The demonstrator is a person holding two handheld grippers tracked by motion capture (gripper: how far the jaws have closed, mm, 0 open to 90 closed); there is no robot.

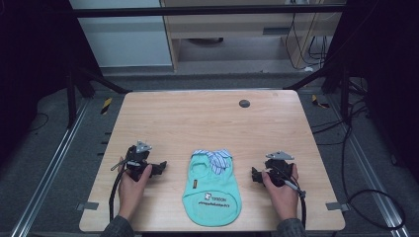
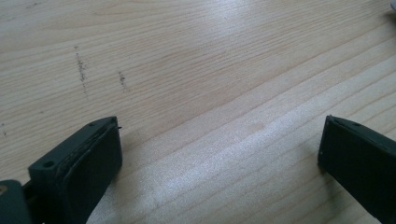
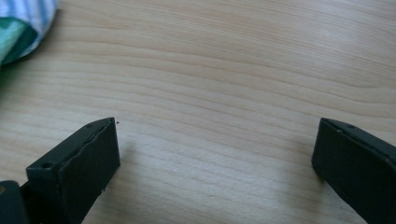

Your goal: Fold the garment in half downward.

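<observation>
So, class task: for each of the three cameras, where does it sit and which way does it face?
High view: above the person's side, facing forward and down on the table; both hands, left gripper, right gripper.
Left gripper view: on that gripper, facing bare wood; jaws apart.
Right gripper view: likewise; shares the green shirt with the high view.

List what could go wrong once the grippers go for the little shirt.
1. The shirt lies flat on the table, so open jaws may scrape wood or pinch both layers at once.
2. The left gripper and right gripper flank the shirt at mid-length; uneven pulls could skew or bunch it.
3. The striped collar is already rumpled, and a grab there might snag it further.
</observation>
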